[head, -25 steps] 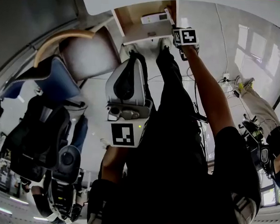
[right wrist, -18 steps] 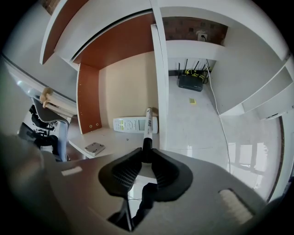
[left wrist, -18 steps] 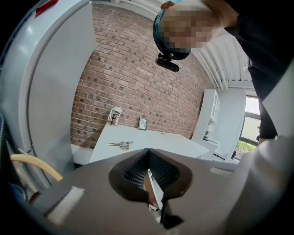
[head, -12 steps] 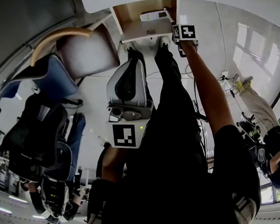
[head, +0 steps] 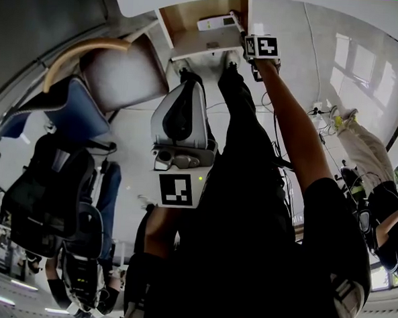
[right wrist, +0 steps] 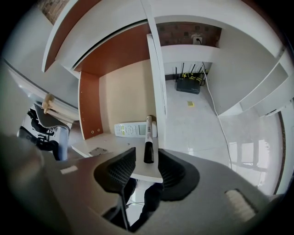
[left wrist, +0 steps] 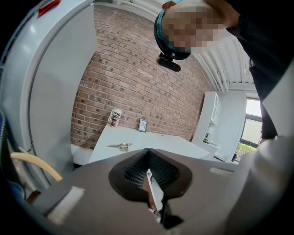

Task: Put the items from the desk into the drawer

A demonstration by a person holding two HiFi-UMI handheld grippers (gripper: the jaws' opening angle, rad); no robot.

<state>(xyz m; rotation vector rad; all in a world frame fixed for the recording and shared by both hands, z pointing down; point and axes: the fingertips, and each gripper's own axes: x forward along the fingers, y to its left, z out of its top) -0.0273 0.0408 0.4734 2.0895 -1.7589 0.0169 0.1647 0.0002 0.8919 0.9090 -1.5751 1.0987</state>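
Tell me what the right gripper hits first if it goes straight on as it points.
Most likely the marker lying in the drawer, in line between the right gripper's jaws, which have just been opening and stand clear of it. Depth is hard to judge.

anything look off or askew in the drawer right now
Slightly: the marker lies crosswise over one end of the remote in the drawer, not flat beside it. The right tool has its jaws just opening, and they stand clear of the marker.
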